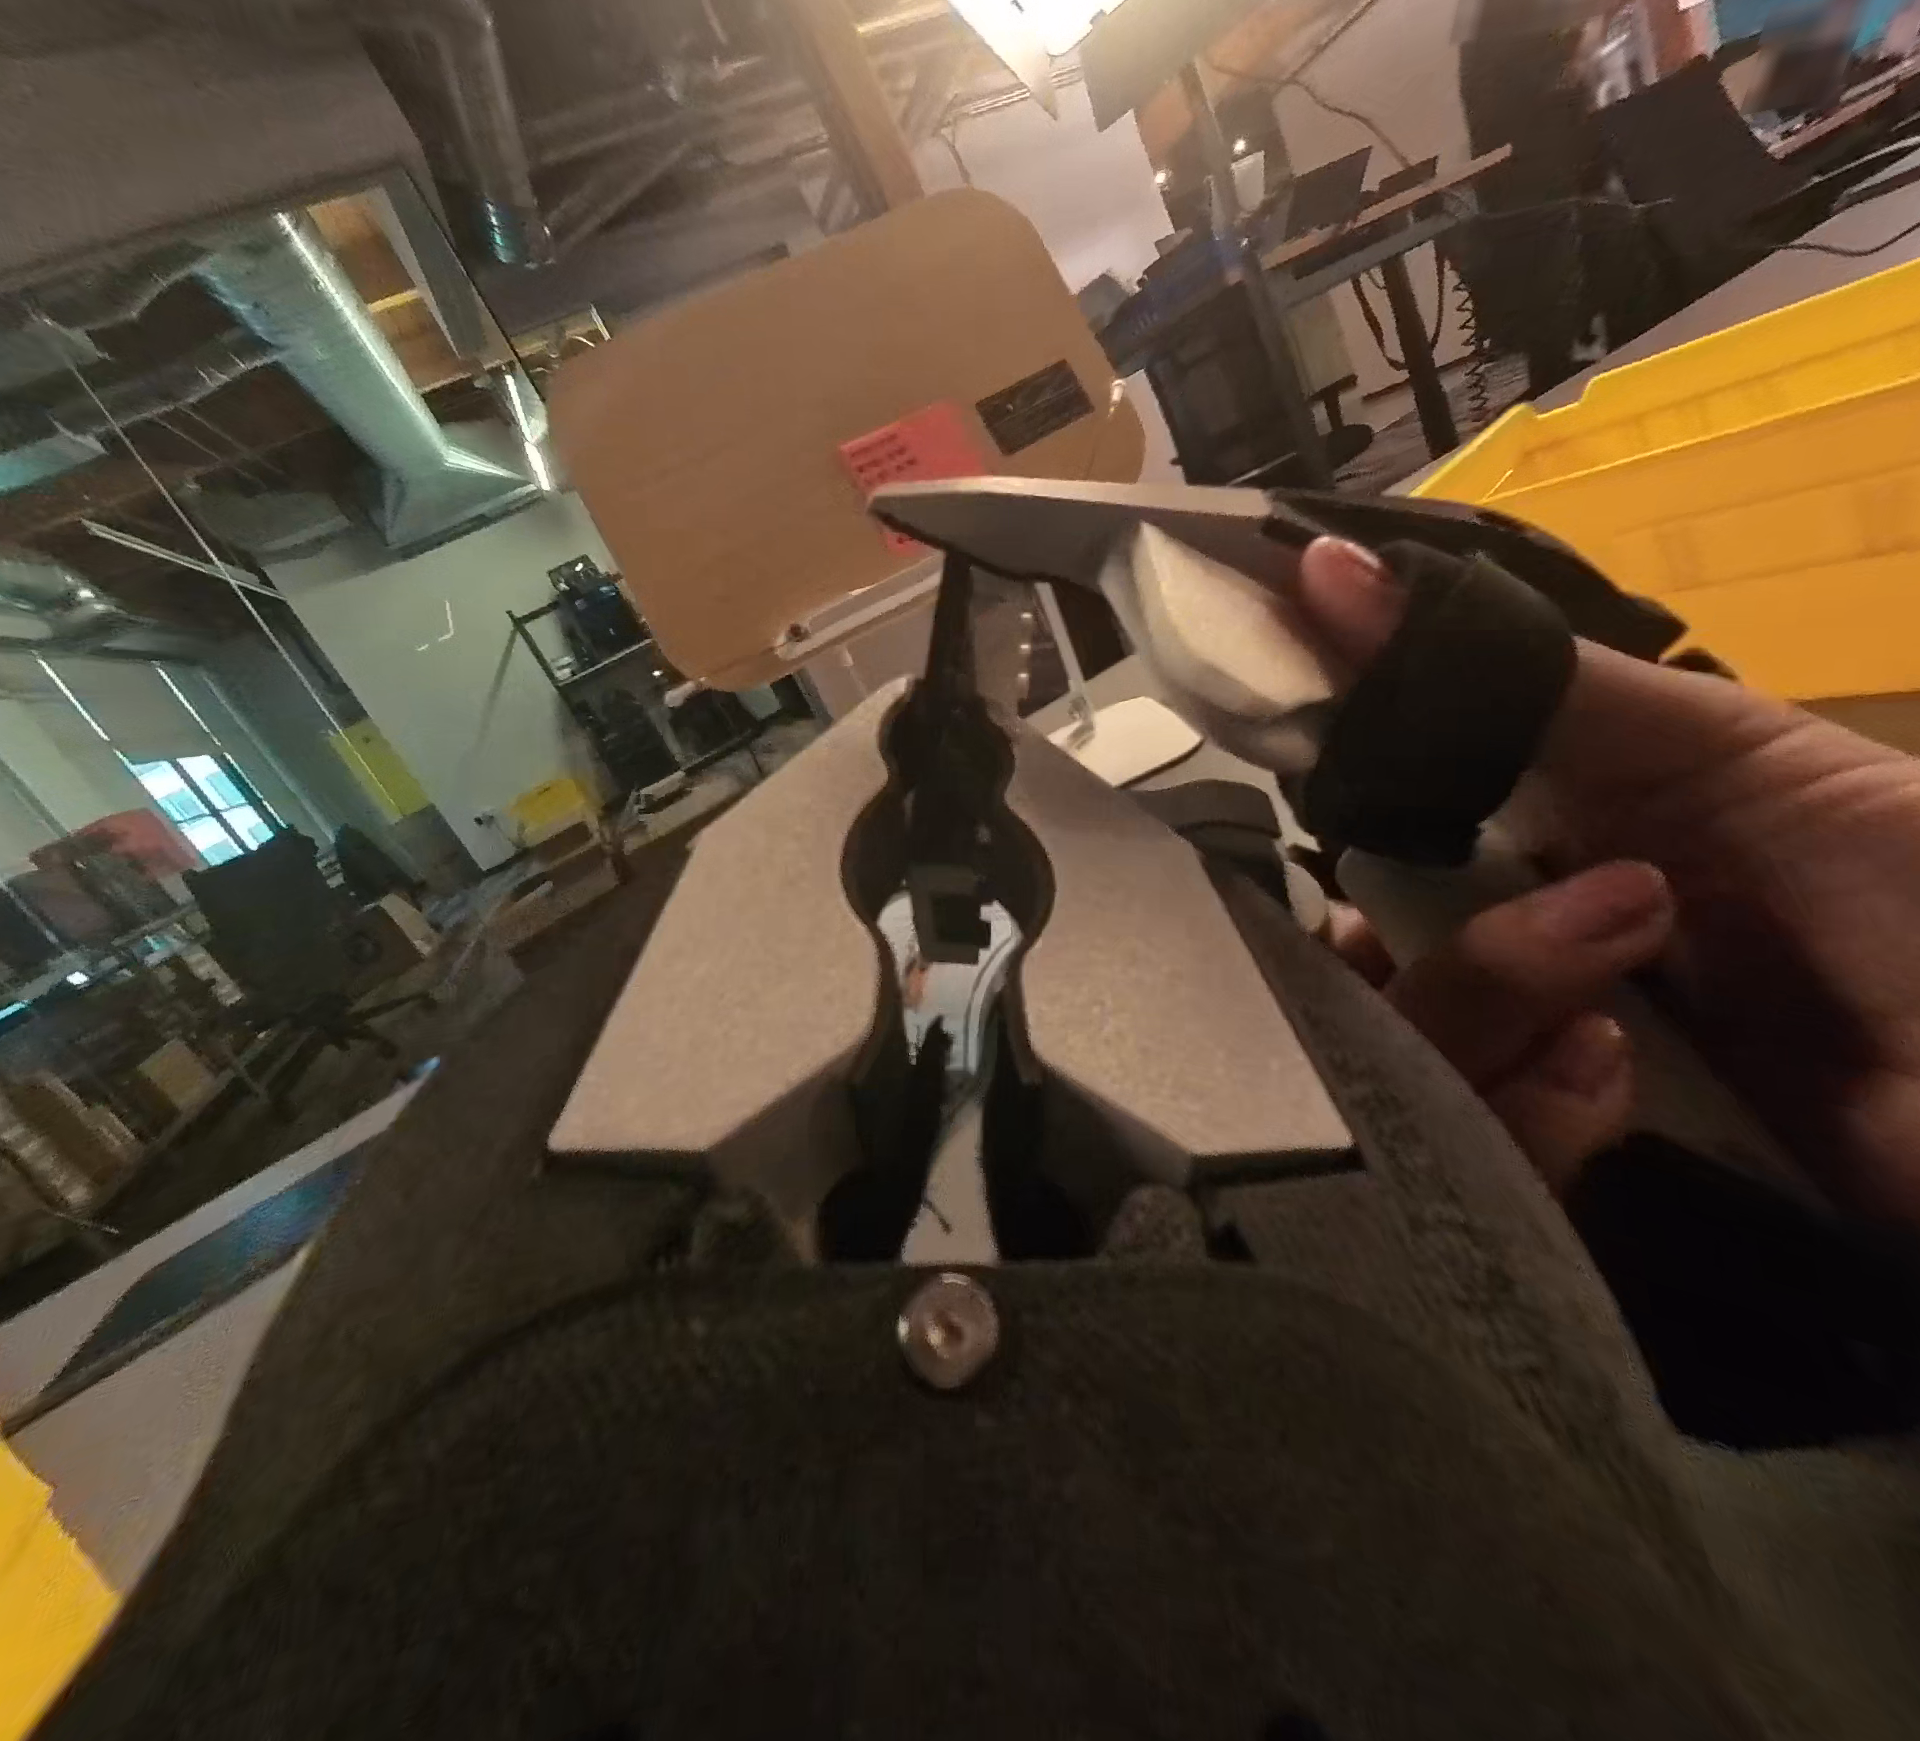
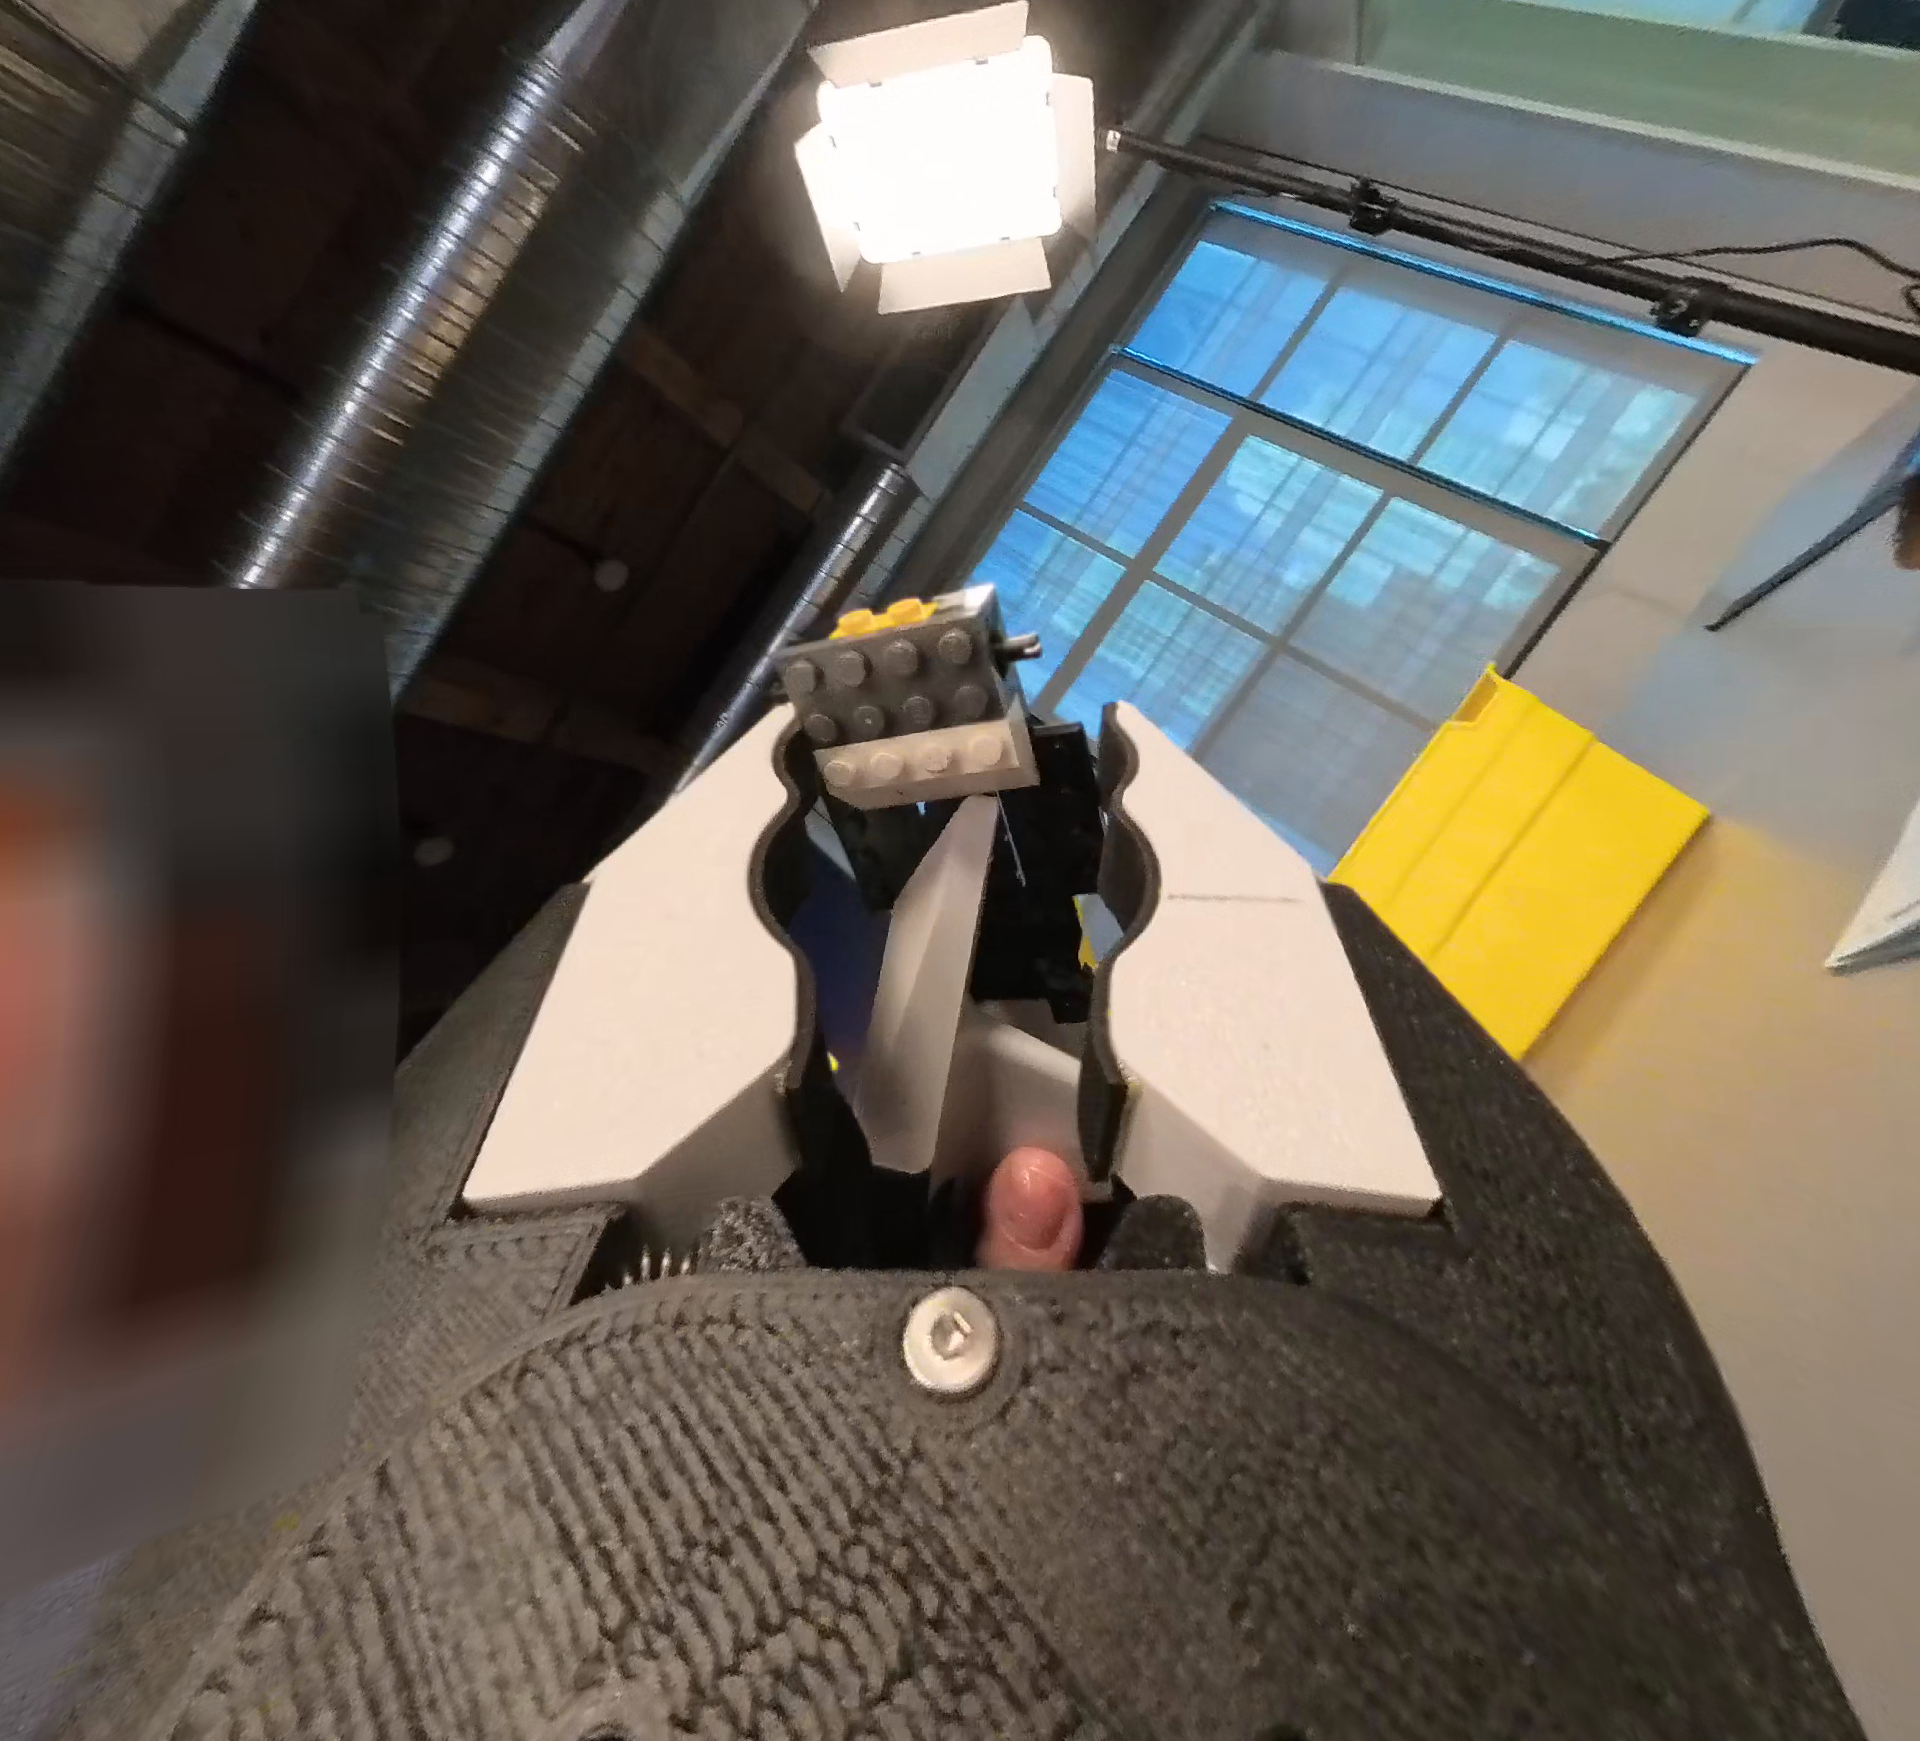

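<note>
ROOM: workshop ceiling ducts [image 2: 447, 257], lamp [image 2: 935, 153], yellow bin [image 1: 1704, 486].
LEFT TOOL [image 1: 951, 715]: your jaws clamp a black brick assembly [image 1: 951, 652], partly hidden.
RIGHT TOOL [image 2: 945, 746]: your jaws stand apart around it, contact unclear.
WRITING: labels blurred.

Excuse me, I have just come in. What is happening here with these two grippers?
A person holds both grippers up in the air. The left gripper has its fingers nearly closed on a thin black piece. The right gripper has its fingers spread around a toy-brick assembly of grey, white, black and yellow bricks. A yellow bin stands behind.
</note>
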`<state>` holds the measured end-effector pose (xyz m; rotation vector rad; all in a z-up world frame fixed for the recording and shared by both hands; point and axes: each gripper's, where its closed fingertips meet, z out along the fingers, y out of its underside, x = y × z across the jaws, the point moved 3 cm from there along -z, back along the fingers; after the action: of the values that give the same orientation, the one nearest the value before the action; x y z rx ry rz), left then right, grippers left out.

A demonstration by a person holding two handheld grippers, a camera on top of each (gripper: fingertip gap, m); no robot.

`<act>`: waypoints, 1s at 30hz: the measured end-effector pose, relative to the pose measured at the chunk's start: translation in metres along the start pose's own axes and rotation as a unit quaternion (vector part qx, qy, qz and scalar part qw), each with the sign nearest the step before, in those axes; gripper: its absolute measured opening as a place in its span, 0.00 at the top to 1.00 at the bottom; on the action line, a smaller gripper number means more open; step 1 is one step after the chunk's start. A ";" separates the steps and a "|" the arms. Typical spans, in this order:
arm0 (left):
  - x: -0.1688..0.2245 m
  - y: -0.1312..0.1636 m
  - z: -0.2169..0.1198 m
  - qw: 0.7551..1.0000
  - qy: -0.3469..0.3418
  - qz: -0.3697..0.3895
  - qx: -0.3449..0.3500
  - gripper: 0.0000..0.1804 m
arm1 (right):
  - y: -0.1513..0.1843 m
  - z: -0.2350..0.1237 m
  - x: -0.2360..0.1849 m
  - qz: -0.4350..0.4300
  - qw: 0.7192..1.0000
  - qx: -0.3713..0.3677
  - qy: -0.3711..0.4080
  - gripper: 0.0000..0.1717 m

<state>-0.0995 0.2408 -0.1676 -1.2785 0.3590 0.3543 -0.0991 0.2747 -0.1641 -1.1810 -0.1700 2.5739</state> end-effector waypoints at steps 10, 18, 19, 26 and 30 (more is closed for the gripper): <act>0.003 -0.002 0.002 0.998 0.061 0.008 -0.012 0.95 | 0.001 -0.001 0.001 -0.067 0.996 -0.050 0.027 0.72; -0.006 -0.005 -0.003 0.951 0.215 -0.219 -0.024 0.97 | 0.008 -0.002 -0.006 -0.124 0.984 -0.131 0.005 0.72; -0.006 -0.005 -0.003 0.947 0.223 -0.228 -0.026 0.98 | 0.008 -0.002 -0.006 -0.131 0.982 -0.140 0.005 0.72; -0.016 -0.002 -0.007 0.879 0.299 -0.371 -0.019 0.96 | 0.015 -0.004 -0.011 -0.200 0.957 -0.210 -0.010 0.74; -0.031 0.010 -0.007 0.840 0.296 -0.454 -0.002 0.99 | 0.022 -0.002 -0.008 -0.236 0.941 -0.242 0.007 0.75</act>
<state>-0.1322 0.2353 -0.1641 -1.3985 0.2235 -0.8726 -0.0974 0.2509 -0.1646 -1.1298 -1.0002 2.1484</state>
